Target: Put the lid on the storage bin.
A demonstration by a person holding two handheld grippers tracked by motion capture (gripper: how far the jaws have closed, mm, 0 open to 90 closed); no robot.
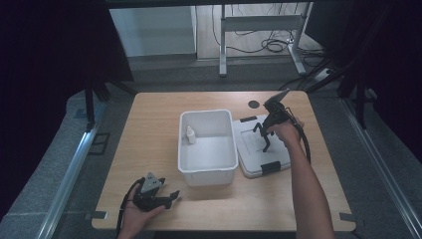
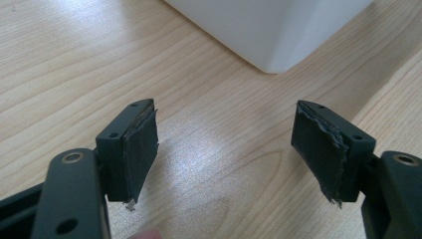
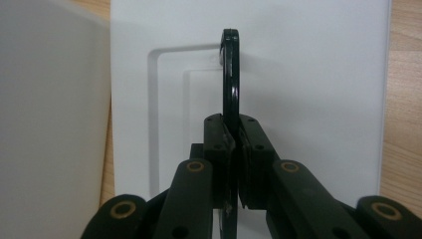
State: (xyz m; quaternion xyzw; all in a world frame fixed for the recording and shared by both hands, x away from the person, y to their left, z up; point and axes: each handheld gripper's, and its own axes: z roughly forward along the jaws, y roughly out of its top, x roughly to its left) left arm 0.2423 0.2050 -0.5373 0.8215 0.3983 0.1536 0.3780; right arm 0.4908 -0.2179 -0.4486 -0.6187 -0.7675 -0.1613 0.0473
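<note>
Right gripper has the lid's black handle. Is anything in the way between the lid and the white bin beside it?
Nothing visible. The right gripper is shut on the black handle of the white lid, lying right beside the open white bin. Only a small white bottle sits inside, below the rim.

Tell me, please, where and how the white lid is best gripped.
By its black handle, from above. The lid lies flat on the table, so its edges offer little, while the handle stands up as a thin loop. The right gripper is already shut on it.

1 small white bottle (image 1: 190, 135) stands inside the white bin (image 1: 206, 175).
</note>
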